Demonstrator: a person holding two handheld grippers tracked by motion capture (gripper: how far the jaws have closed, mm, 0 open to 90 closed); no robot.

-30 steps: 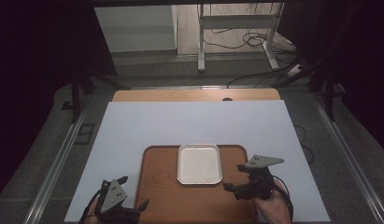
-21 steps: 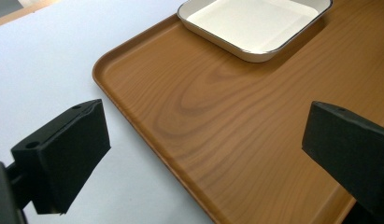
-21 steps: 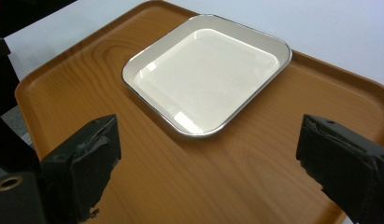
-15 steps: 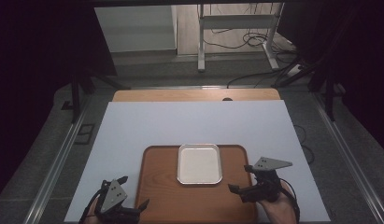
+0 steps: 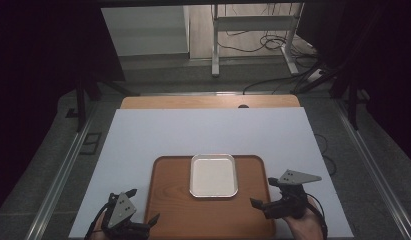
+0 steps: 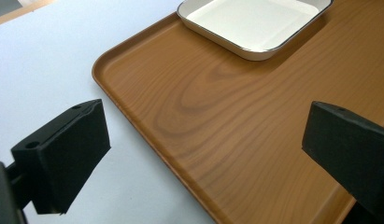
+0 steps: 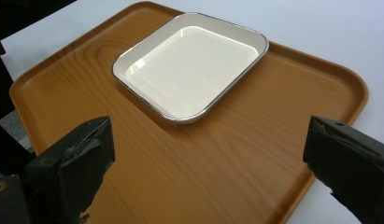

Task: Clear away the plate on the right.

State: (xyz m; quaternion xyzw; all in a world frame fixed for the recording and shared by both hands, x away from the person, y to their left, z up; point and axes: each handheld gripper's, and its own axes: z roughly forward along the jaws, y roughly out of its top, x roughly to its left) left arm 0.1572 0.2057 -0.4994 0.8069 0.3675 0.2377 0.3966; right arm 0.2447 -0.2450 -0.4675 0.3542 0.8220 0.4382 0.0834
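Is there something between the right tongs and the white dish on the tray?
Nothing visible. The right tongs, jaws open and empty, hang at the tray's right edge; bare wood lies between them and the dish.

Both handheld units black: left gripper [image 5: 124, 223] and right gripper [image 5: 269, 196] each topped by a grey three-cornered plate with small dark holes, blocky matte-black jaw pads with screw recesses on top, thin dark cable looping off lower right.
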